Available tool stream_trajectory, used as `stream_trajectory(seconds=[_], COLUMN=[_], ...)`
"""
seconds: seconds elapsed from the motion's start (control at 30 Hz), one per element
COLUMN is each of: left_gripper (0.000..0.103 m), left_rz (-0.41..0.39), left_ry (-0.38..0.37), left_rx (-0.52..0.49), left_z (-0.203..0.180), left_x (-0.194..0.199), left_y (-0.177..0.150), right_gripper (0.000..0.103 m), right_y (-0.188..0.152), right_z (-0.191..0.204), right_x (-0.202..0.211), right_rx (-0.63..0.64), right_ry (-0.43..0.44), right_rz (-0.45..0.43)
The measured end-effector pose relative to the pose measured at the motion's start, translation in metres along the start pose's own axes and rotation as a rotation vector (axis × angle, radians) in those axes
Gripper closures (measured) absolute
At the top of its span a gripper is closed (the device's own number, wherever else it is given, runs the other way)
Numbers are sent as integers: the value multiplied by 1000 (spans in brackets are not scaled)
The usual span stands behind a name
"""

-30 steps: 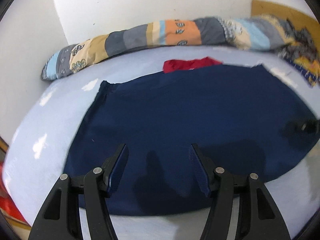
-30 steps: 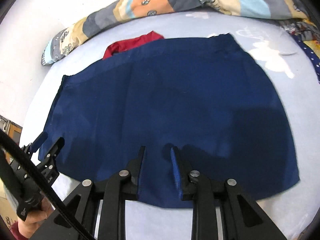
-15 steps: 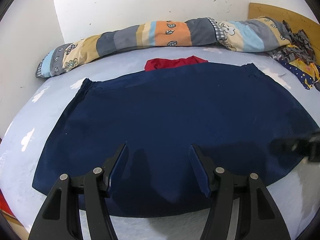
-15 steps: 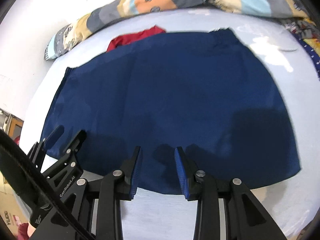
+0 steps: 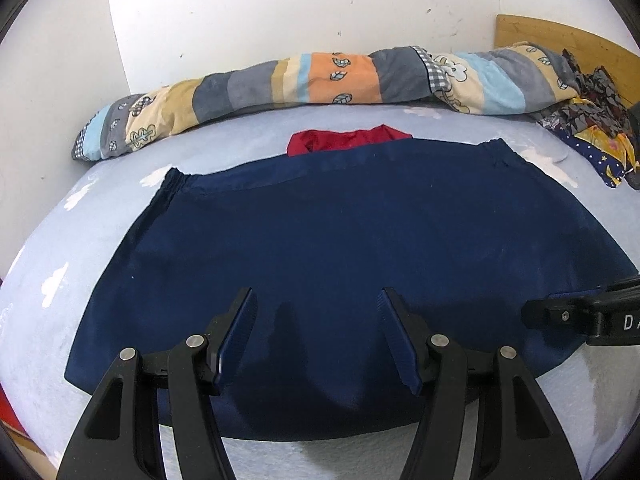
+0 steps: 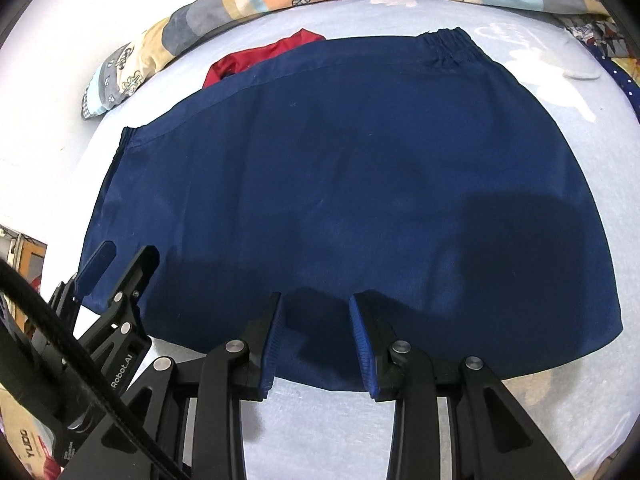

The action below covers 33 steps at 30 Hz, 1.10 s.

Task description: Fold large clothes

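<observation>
The left hand-held gripper [image 5: 316, 336] hangs over the near hem of the garment, jaws apart, nothing between the pads. The right hand-held gripper [image 6: 316, 336] hangs over the same hem further right, jaws narrower but released, having just widened slightly; nothing is gripped.

The navy skirt [image 5: 340, 264] lies spread flat on the bed [image 5: 48, 280], which carries a pale blue sheet with white cloud shapes. The fabric is smooth, widening toward the near hem; the elastic waistband [image 6: 448, 42] at the far edge is gathered.

A red cloth [image 5: 348, 140] shows only partly behind the waistband; the rest is hidden. A striped quilt [image 5: 320, 80] lies rolled along the wall. At far right a patterned fabric heap [image 5: 592, 120] is cut off by the frame edge.
</observation>
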State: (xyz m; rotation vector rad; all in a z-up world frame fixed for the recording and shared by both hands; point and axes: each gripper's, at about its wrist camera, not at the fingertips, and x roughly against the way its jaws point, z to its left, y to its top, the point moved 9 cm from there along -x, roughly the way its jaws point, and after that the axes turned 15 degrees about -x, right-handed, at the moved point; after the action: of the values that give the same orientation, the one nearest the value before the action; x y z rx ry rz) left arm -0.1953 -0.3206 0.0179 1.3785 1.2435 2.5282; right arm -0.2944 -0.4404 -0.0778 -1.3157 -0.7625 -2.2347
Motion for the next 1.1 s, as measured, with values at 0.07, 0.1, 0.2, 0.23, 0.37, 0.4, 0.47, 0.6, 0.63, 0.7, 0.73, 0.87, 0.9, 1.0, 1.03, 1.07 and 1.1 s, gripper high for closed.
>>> stream_trajectory(seconds=[0.07,0.1,0.2,0.23,0.37,0.4,0.47,0.6,0.63,0.7,0.73,0.87,0.9,1.0,1.03,1.07,1.1], left_gripper=[41,41,41,41,41,41,41,41,41,41,41,41,41,41,41,41,41], left_rz=[-5,-7,-7,-5,-4,-5,-4,-7,-9,-13,-15,-16,-17,-23,-26,-28,-30], left_ry=[7,8,12,12,12,13,11,16,18,19,21,23,23,28,28,29,30], left_rx=[-6,-7,-13,-12,-15,-15,-18,-27,-28,-31,-31,-32,-33,-37,-38,-40,-40], left_z=[0,0,-1,-1,-2,-2,-2,-2,-2,-2,-1,-2,-2,-2,-2,-2,-2], left_x=[1,2,1,1,1,1,0,1,1,1,1,2,2,3,4,4,5], left_y=[0,1,0,0,1,1,1,1,1,2,2,3,3,4,4,4,5], right_gripper=[67,67,67,67,67,67,67,67,67,67,67,67,67,67,67,67,67], right_y=[1,2,1,0,-1,-1,0,1,2,4,5,10,10,14,16,18,21], right_z=[2,2,7,7,6,6,3,0,-1,-1,-1,-9,-12,-17,-19,-20,-22], right_x=[3,5,7,6,4,4,3,0,1,3,5,3,1,1,2,4,6], right_rx=[8,11,35,38,32,30,22,-6,-7,-6,-7,-29,-39,-68,-72,-76,-78], right_ry=[7,8,7,3,0,-2,-7,-4,-2,-3,-4,-24,-27,-17,-21,-26,-29], right_rz=[-11,-18,-31,-30,-19,-18,-15,-5,-7,-20,-27,-28,-21,-16,-23,-34,-43])
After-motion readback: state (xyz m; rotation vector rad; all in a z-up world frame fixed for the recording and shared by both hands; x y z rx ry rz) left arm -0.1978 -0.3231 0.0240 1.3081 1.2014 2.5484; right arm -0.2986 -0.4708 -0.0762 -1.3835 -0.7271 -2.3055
